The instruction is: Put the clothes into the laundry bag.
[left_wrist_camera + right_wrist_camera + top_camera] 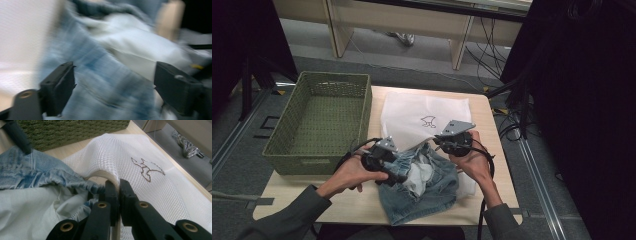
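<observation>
Two tongs at work: I am stuffing a pair of denim shorts into a white mesh bag.
High view: the denim shorts (424, 187) lie crumpled on the near part of the surface (287, 192), their upper end at the mouth of the mesh bag (422, 117), which lies flat beyond them. A green woven basket (319, 120) stands to the left of the bag.
High view, hands: my left tongs (394, 175) sit at the left edge of the shorts; my right tongs (439, 142) sit at the bag's mouth, just above the shorts.
Left gripper view: blurred. My left tongs (113, 87) stand wide apart over the denim shorts (105, 82), with denim between the jaws but no pad pressing on it, so I hold nothing here.
Right gripper view: my right tongs (118, 195) are clamped together on the rim of the mesh bag (147, 185), lifting it into an arch over the gathered waistband of the denim shorts (37, 176).
Doing it well: I judge the right should hold the rim high and steady so the mouth stays open.
Next grip: the left should take a thick fold near the waistband and push it under the arch, not just drag the top layer.
Risk: loose denim bunching at the rim and closing the mouth.
</observation>
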A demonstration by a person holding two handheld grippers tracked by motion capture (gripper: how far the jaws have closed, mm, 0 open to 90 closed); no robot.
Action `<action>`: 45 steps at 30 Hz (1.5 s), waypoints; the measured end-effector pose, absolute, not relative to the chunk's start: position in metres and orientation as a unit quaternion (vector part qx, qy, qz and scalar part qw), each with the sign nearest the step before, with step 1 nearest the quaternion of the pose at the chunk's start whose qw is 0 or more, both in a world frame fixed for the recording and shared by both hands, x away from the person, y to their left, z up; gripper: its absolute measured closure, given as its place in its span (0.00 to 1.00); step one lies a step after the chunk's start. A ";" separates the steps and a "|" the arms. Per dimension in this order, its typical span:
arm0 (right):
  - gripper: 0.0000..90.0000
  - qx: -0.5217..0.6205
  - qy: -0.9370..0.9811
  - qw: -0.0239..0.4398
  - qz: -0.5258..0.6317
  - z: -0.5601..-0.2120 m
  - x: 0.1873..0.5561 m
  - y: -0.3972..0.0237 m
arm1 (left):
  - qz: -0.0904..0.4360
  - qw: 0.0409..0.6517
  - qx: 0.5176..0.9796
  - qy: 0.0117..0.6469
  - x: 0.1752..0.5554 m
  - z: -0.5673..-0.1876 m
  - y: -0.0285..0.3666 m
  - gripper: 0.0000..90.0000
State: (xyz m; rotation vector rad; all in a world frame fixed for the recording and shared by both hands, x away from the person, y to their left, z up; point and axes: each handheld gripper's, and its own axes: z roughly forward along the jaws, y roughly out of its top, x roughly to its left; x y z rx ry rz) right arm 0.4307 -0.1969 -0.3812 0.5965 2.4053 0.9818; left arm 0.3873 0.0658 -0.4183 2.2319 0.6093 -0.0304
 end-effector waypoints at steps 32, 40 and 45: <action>0.97 0.205 0.886 0.238 0.340 -0.381 0.424 -0.186 | 0.107 0.346 0.883 0.298 0.434 -0.437 0.002 0.48; 0.97 0.206 0.885 0.240 0.341 -0.381 0.425 -0.191 | 0.154 0.347 0.872 0.309 0.416 -0.414 0.038 0.17; 0.97 0.205 0.886 0.237 0.342 -0.381 0.425 -0.192 | 0.147 0.325 0.877 0.322 0.417 -0.418 0.055 0.17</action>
